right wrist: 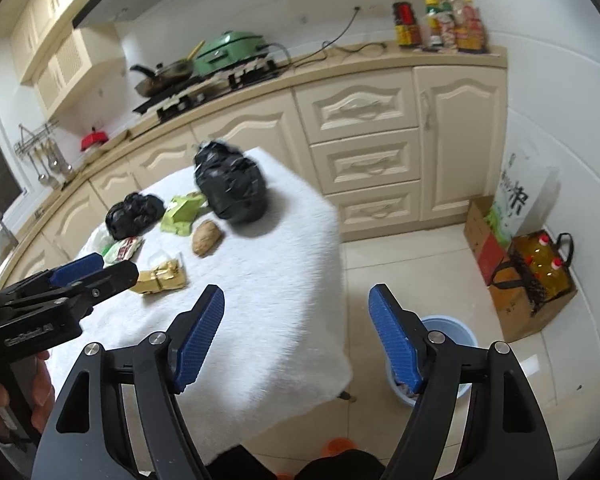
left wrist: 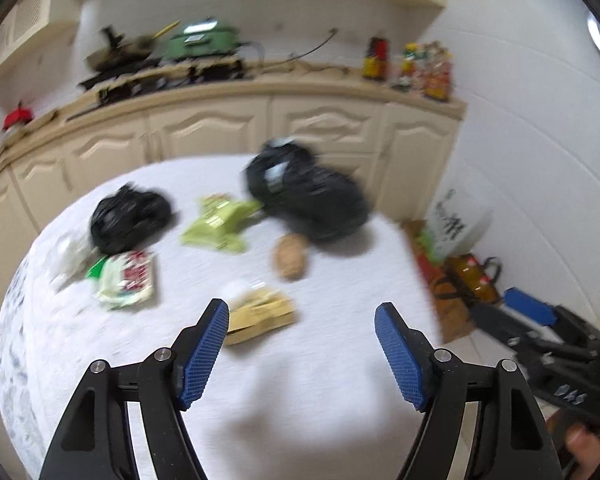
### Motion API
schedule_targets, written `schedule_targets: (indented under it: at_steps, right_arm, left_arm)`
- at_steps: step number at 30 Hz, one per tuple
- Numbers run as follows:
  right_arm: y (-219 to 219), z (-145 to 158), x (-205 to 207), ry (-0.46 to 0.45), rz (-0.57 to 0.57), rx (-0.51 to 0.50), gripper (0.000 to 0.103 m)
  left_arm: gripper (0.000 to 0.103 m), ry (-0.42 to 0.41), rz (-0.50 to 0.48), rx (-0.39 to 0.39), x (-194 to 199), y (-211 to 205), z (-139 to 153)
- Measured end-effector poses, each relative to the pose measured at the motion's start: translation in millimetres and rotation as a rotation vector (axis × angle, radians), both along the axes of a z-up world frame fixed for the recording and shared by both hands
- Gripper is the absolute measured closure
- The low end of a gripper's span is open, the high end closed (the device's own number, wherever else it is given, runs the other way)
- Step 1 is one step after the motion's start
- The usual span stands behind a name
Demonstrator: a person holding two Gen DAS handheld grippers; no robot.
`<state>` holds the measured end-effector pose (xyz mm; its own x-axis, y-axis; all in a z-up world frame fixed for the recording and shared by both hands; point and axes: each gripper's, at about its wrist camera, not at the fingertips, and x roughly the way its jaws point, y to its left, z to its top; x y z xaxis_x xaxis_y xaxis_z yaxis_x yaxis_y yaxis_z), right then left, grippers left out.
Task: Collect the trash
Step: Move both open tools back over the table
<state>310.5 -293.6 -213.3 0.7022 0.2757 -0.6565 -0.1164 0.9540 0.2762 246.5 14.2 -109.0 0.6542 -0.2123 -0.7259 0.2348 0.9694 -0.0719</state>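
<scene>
Two grippers are seen, and both are spread wide with nothing held between the blue pads. The left gripper (left wrist: 302, 312) is held low over the near part of the white table (left wrist: 320, 360). The right gripper (right wrist: 296, 292) is held over the right edge of the table, partly above the floor. The left gripper (right wrist: 80, 268) is also seen from the side in the right view, near a yellow wrapper.

Many bits of trash are spread on the table. A big black bag (left wrist: 308, 196) is placed at the far right side. A small black bag (left wrist: 128, 216) is placed at the far left. A green packet (left wrist: 220, 222) lies between the two bags. A brown lump (left wrist: 290, 258) is found just in front of the big bag. A yellow wrapper (left wrist: 260, 314) lies close to the left gripper's left finger. A red and white packet (left wrist: 128, 278) lies in front of the small bag, with some white crumpled stuff (left wrist: 70, 254) beside it.

A blue bucket (right wrist: 456, 332) is seen on the floor, right of the table and partly hidden behind the right gripper's finger. Boxes (right wrist: 520, 292) are stacked by the wall.
</scene>
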Motion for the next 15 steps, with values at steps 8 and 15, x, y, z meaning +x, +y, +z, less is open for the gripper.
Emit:
schedule_targets:
  at_steps: [8,15]
  right_arm:
    - [42,-20,24,0.055,0.064,-0.034,0.026]
    - [65,-29,41,0.07,0.105,-0.042,0.026]
  left_arm:
    - [0.033,0.102,0.048,0.001,14,32,-27]
    - [0.039,0.141,0.024,0.013,42,17,-35]
